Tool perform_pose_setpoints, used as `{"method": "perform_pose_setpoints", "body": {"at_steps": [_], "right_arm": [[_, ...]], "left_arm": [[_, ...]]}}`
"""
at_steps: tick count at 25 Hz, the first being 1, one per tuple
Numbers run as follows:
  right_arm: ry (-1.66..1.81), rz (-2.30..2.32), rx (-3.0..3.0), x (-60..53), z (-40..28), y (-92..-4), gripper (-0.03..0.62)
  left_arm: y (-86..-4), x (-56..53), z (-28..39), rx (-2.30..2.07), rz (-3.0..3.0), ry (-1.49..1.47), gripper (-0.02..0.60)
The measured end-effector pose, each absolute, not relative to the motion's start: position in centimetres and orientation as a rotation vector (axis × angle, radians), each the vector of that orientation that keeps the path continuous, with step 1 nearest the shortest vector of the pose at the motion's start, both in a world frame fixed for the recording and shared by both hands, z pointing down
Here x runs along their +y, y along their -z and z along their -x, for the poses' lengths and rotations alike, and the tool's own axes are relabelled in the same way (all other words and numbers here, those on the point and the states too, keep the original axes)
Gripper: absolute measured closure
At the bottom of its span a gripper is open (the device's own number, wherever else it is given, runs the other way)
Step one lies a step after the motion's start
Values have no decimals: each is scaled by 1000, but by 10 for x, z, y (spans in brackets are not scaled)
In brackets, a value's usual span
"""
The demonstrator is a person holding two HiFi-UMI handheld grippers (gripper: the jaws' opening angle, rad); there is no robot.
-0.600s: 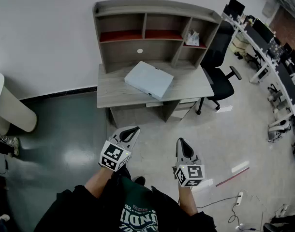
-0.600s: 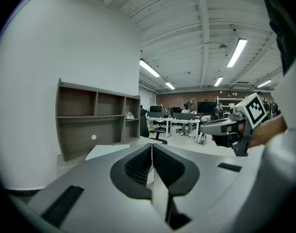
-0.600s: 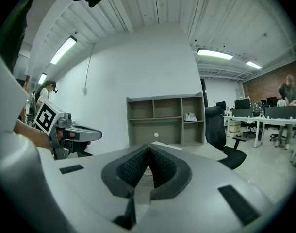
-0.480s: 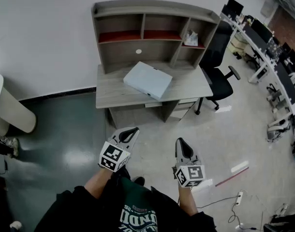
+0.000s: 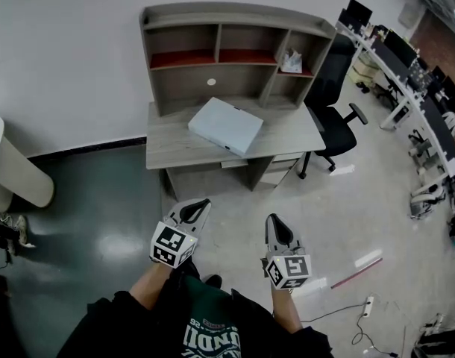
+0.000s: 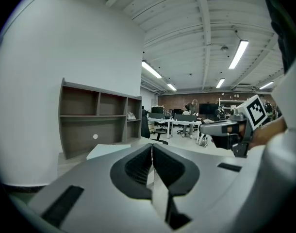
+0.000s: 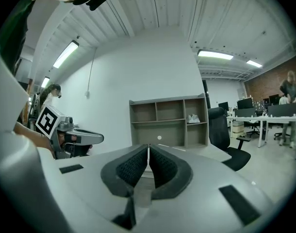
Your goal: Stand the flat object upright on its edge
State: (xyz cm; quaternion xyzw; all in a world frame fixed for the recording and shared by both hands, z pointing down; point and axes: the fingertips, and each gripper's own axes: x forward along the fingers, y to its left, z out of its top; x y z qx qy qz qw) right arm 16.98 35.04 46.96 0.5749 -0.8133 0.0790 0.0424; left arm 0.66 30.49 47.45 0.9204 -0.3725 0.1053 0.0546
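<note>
Pale grey flat box [image 5: 226,125] lies flat on the desk, both grippers shut and empty

Pale and slab-like, the flat box rests on its broad face on the wooden desk [image 5: 168,146], turned at an angle to the desk's edges, its near corner close to the front edge. No part of it is raised. Behind it stands the desk's hutch [image 5: 235,21], with a small white disc [image 5: 211,82] on the back panel of the low bay and a small pale object [image 5: 291,61] in the upper right compartment. A black office chair [image 5: 333,119] stands just beside the desk's right end.

Well apart from the desk, over the floor in front of it, the left gripper [image 5: 205,201] and the right gripper [image 5: 271,218] are held side by side, both pointing toward the desk. Each gripper's own view shows its dark ribbed pads pressed together with nothing between them. A red stick [image 5: 357,271] and a white power strip [image 5: 370,304] lie on the floor to the right
</note>
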Motion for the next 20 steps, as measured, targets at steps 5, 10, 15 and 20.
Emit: {"method": "perform_pose_setpoints", "body": {"at_steps": [5, 10, 15, 20], "right_arm": [[-232, -1750, -2501, 350, -169, -466, 557], [-240, -1762, -2503, 349, -175, -466, 557], [-254, -1770, -2506, 352, -183, -468, 557], [-272, -1774, -2508, 357, -186, -472, 557]], "left_arm": [[-473, 305, -6, -1145, -2787, -308, 566], [-473, 303, -8, -1152, -2779, -301, 566], [-476, 304, -14, -1156, -2771, -302, 566], [-477, 308, -16, -1151, -2766, -313, 566]]}}
